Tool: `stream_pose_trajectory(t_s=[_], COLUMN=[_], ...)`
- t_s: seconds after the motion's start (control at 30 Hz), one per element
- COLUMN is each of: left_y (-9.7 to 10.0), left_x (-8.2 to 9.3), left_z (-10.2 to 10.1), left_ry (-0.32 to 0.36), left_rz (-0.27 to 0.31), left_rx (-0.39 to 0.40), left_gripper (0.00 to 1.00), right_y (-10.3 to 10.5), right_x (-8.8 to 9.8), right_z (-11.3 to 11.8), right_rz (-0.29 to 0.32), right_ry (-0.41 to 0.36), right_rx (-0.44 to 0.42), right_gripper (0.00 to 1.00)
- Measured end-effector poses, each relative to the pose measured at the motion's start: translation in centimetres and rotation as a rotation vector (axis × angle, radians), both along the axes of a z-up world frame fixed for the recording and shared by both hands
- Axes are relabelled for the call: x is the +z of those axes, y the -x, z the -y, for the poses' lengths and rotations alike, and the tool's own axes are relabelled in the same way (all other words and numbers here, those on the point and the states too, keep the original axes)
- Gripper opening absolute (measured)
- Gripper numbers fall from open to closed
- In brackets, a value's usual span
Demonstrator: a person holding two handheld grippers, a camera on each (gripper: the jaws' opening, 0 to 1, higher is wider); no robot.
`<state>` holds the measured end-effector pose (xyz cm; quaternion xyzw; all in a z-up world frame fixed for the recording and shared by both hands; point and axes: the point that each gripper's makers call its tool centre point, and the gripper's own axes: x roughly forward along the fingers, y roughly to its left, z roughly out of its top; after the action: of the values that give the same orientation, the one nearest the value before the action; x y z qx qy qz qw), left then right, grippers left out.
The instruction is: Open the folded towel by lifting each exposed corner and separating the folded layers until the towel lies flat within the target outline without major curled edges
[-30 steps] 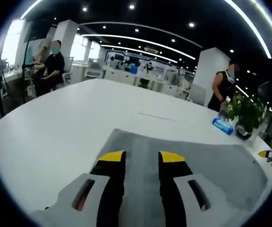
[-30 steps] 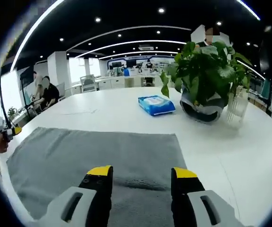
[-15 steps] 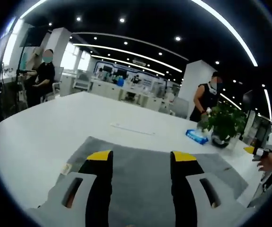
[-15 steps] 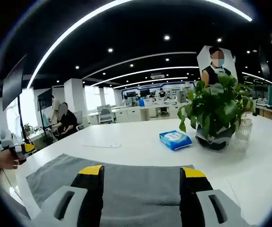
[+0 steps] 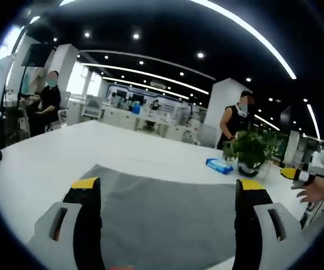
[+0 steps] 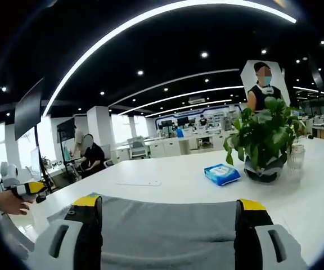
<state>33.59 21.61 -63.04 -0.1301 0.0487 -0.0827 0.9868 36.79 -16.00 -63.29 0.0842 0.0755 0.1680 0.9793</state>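
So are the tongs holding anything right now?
No. Both tongs, left and right, stand wide open above the flat grey cloth towel, gripping nothing.

The towel's [image 5: 167, 214] near edge is cut off at the bottom of both views, behind each gripper's jaws. Printing on the blue packet [image 6: 222, 174] beside the towel is too small to read.

grey towel [image 5: 162, 216] spread flat on the white table [image 5: 49, 163], plush even surface, far edge straight, far corner at about 10 o'clock in the left gripper view, same towel [image 6: 167, 228] low at 6 o'clock in the right gripper view
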Motion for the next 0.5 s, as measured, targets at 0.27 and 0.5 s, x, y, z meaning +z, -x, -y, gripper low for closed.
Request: stream_pose_trajectory(t_s=[0.27,0.5], left_y=[0.2,0.7], left_x=[0.2,0.7], left_z=[0.2,0.5], left_ry=[0.011,-0.007], left_rz=[0.044,0.066], left_rx=[0.032,0.036], left_gripper=[0.99,0.99], right_y=[0.2,-0.1], right_x=[0.6,-0.9], right_z=[-0.9,-0.7], right_rz=[0.040,0.039], right_ry=[0.006,0.001], right_rx=[0.033,0.033], right_gripper=[1.00,1.00])
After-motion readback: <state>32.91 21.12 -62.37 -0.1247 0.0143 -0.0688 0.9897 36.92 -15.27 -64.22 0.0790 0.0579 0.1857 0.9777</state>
